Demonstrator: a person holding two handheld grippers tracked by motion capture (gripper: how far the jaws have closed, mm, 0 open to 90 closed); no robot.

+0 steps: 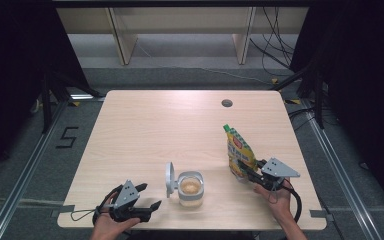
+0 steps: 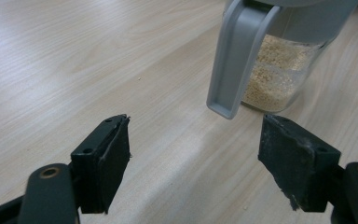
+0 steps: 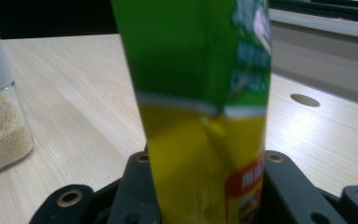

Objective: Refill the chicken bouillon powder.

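A green and yellow pouch [image 1: 239,151] stands upright at the table's right, and my right gripper [image 1: 248,170] is shut on its lower part. In the right gripper view the pouch [image 3: 200,116] rises between the two black jaws, which press on both its sides. A glass jar [image 1: 190,188] with beige granules and a grey flip lid [image 1: 170,178] swung open to its left stands near the front middle. My left gripper [image 1: 147,196] lies near the front edge, left of the jar, open and empty. Beyond its fingertips [image 2: 107,158] the jar [image 2: 279,70] and the hanging lid [image 2: 237,56] stand close.
The wooden table [image 1: 145,130] has a round cable hole [image 1: 226,103] at the back right. Black curtains flank the scene, with cables on the floor at the right and wooden shelf legs behind.
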